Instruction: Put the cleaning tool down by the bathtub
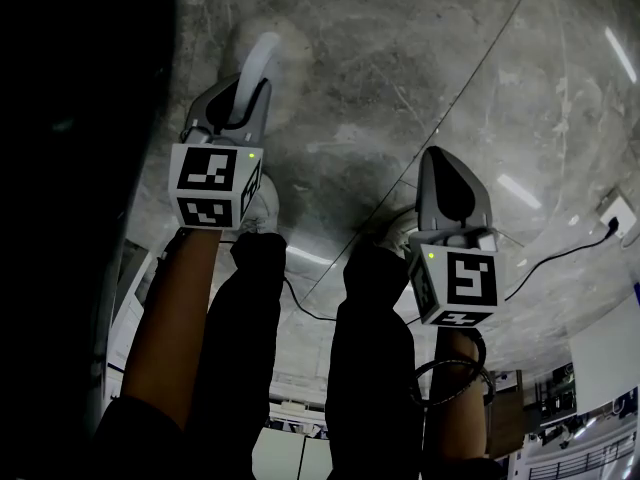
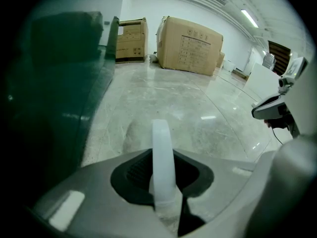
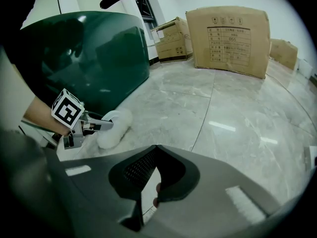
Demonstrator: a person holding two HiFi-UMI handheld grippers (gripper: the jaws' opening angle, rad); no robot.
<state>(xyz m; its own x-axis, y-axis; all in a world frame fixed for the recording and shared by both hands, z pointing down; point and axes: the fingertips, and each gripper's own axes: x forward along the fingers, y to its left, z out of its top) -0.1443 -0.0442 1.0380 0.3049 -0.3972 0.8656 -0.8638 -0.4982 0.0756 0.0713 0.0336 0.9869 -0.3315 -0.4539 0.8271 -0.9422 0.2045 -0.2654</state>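
The cleaning tool is white, with a slim curved handle (image 2: 162, 155) and a fluffy head (image 3: 115, 128) that is low over the marble floor. My left gripper (image 2: 163, 157) is shut on that handle; in the head view the handle (image 1: 263, 60) sticks out forward past the left gripper (image 1: 243, 90). The dark green bathtub (image 3: 84, 53) stands right beside the tool's head, also filling the left of the left gripper view as the bathtub wall (image 2: 49, 88). My right gripper (image 3: 157, 150) is shut and holds nothing, hanging over bare floor to the right (image 1: 450, 163).
Large cardboard boxes (image 3: 230, 41) stand against the far wall, also seen as boxes (image 2: 190, 46) beyond the tub. A black cable (image 1: 560, 258) runs over the floor to a wall socket (image 1: 615, 218). The person's dark-trousered legs (image 1: 250, 348) are below the grippers.
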